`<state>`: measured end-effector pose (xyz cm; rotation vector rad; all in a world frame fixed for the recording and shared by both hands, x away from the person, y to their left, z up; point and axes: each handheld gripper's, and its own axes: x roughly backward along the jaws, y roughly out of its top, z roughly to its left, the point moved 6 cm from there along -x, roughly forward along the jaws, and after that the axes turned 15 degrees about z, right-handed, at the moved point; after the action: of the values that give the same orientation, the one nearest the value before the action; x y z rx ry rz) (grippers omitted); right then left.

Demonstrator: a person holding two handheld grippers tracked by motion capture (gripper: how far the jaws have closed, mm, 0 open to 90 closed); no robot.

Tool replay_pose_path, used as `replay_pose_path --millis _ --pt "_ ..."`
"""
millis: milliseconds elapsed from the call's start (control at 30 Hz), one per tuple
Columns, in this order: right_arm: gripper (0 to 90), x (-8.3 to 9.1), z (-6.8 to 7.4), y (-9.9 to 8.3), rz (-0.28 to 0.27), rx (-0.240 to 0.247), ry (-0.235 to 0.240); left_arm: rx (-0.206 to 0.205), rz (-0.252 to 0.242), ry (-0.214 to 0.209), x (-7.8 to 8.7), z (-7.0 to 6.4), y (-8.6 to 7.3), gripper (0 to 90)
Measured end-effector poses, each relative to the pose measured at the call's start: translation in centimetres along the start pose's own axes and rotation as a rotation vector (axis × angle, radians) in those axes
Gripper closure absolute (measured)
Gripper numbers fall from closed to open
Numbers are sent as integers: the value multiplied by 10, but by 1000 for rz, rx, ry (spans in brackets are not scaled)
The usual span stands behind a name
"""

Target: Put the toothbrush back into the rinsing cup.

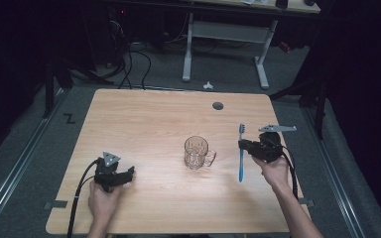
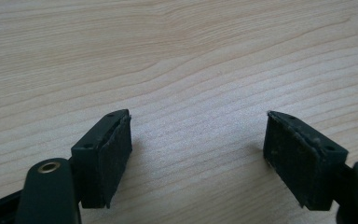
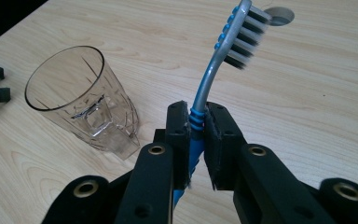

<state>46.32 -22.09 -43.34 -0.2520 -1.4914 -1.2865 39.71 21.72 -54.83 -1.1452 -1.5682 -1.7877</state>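
Note:
A clear glass mug [image 1: 197,152] [image 3: 85,101] with a handle stands upright near the table's middle. My right gripper [image 1: 241,145] [image 3: 196,122] is shut on a blue toothbrush [image 1: 241,152] [image 3: 219,60], holding it by the neck, bristle head up, just right of the mug and above the table. At the front left, my left gripper [image 1: 129,172] [image 2: 198,140] rests low over bare wood, open, nothing between its fingers [image 2: 112,154].
The wooden table [image 1: 144,124] has a round cable hole [image 1: 218,105] [image 3: 279,16] at the back right. Beyond the far edge are a white desk frame [image 1: 225,39] and floor cables [image 1: 129,64].

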Motion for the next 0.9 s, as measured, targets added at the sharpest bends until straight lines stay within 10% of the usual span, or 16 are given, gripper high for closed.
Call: replay_pose_path --millis 900 --pt "805 21 23 0 -176 72 7 1 0 1 0 0 0 240"
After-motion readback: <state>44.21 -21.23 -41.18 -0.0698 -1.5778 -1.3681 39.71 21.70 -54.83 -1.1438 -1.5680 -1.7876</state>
